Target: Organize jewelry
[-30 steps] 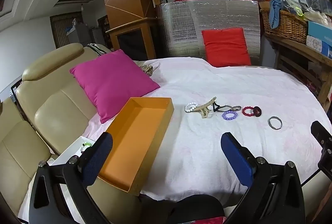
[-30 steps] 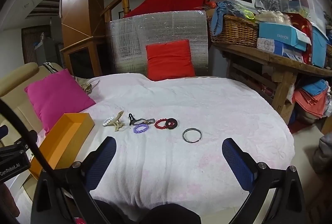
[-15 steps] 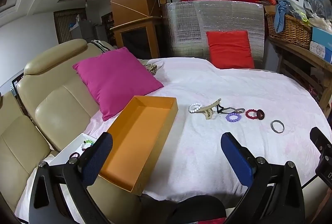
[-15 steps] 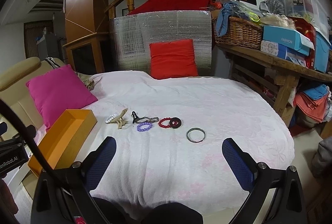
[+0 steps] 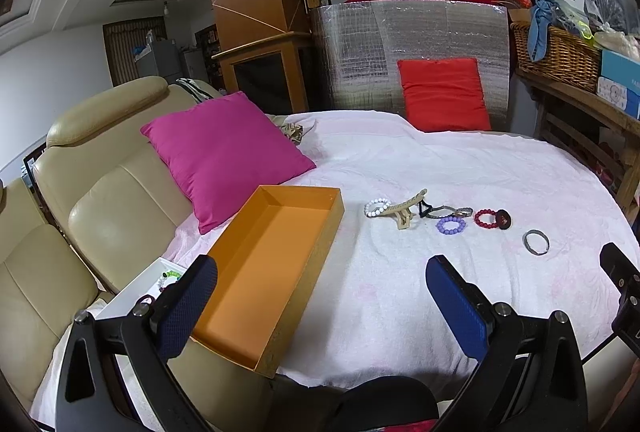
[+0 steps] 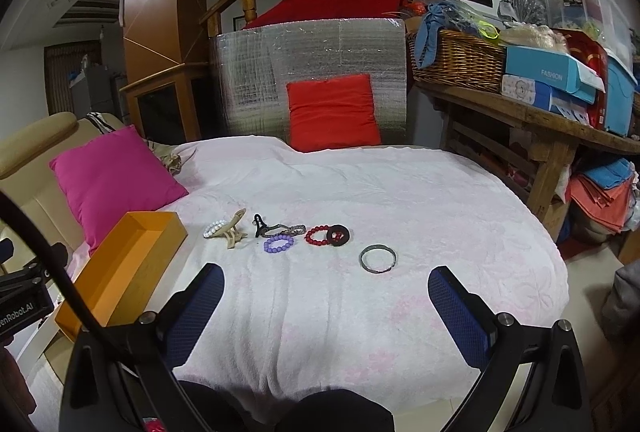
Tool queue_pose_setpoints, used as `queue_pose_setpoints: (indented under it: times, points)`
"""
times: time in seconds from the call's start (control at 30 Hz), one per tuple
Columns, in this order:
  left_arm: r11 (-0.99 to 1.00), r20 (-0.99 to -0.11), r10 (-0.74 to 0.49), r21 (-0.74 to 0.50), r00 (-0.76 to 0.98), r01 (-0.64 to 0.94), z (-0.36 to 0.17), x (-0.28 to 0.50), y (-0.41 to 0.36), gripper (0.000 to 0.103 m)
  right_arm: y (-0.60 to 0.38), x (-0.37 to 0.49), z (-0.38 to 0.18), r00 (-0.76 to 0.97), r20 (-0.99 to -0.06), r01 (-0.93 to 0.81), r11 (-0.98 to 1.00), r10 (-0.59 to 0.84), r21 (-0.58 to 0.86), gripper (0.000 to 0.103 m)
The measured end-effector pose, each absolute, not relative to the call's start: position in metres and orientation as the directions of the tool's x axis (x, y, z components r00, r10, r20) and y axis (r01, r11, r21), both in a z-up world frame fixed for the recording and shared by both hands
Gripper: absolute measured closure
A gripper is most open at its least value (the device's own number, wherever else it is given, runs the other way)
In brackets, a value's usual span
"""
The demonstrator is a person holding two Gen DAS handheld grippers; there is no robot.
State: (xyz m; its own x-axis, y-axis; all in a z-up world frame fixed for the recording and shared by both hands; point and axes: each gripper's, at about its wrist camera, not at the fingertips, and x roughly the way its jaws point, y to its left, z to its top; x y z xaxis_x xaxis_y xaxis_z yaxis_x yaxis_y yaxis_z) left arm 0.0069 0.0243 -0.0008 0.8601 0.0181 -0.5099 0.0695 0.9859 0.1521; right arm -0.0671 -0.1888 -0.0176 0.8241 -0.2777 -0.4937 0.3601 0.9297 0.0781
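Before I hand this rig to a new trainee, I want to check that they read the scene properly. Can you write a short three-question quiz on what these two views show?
1. True or false: the orange box already holds jewelry.
2. Which piece lies farthest from the box?
A. white bead bracelet
B. purple bead bracelet
C. silver bangle
3. Fill in: the jaws of the left gripper and the right gripper are both ____.

Key:
1. False: its inside looks bare.
2. C: the bangle lies alone at the far end of the row.
3. Open, holding nothing.
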Motion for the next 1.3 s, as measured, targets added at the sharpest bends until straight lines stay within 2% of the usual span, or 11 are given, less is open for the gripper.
queue_pose_setpoints:
  times: [1.3]
  points:
    - [0.986, -0.520, 0.048, 0.161, 0.853, 0.042, 0.000, 0.024, 0.022, 0.000, -0.193, -0.057, -0.013, 0.825, -0.499, 0.355, 0.930, -0.265, 0.094, 0.000]
